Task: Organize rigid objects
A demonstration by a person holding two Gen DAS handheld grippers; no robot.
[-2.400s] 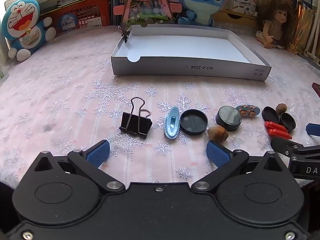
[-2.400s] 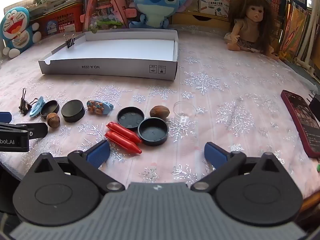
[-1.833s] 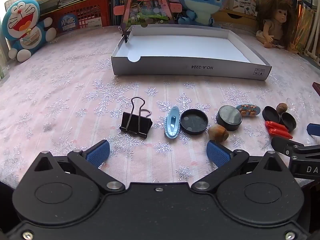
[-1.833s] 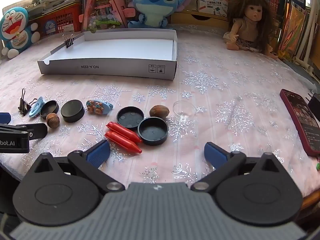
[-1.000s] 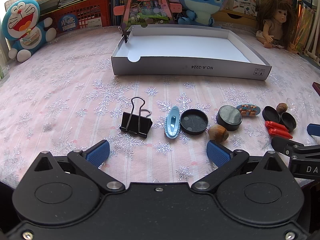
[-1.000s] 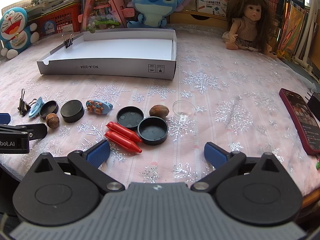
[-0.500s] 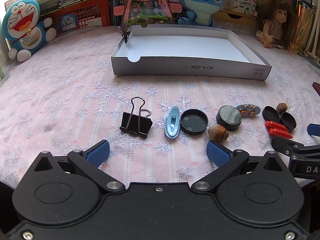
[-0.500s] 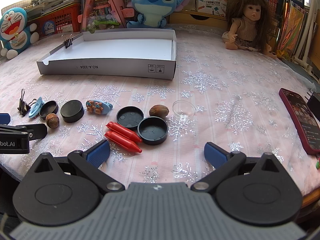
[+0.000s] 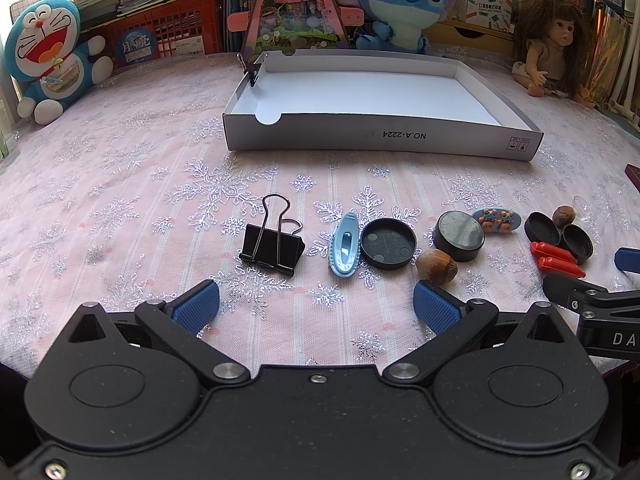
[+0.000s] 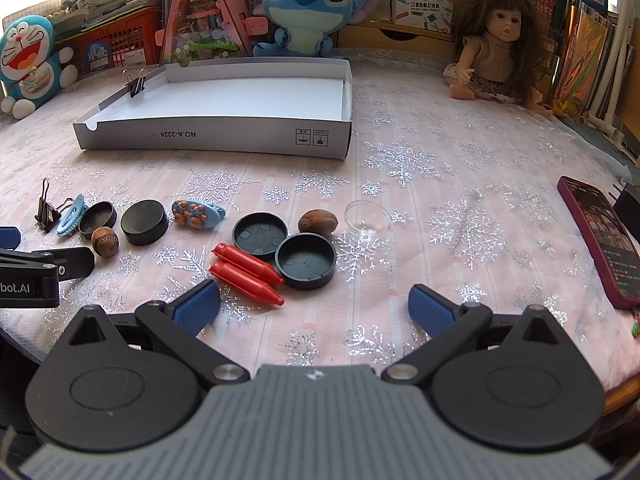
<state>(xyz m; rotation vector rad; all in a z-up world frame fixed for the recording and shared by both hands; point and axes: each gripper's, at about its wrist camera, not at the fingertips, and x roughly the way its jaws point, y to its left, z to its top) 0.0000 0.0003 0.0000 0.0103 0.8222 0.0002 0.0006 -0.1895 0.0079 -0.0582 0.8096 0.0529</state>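
A row of small items lies on the pink snowflake cloth: a black binder clip [image 9: 273, 249], a light blue clip [image 9: 344, 245], black round lids [image 9: 388, 243], a hazelnut [image 9: 436, 266], a black puck [image 9: 459, 236], a blue bear hair clip [image 10: 198, 210], two red crayon-like pieces [image 10: 246, 273], a walnut [image 10: 318, 222] and a clear dish [image 10: 367, 218]. Behind them stands an open white box [image 9: 380, 136]. My left gripper [image 9: 316, 306] is open and empty, just in front of the binder clip. My right gripper [image 10: 314, 304] is open and empty, in front of the red pieces.
A small binder clip [image 10: 135, 84] is clipped to the box's left wall. A dark red phone [image 10: 600, 236] lies at the right table edge. A Doraemon plush [image 9: 48, 60], a Stitch plush [image 9: 400, 4] and a doll [image 10: 496, 48] line the back.
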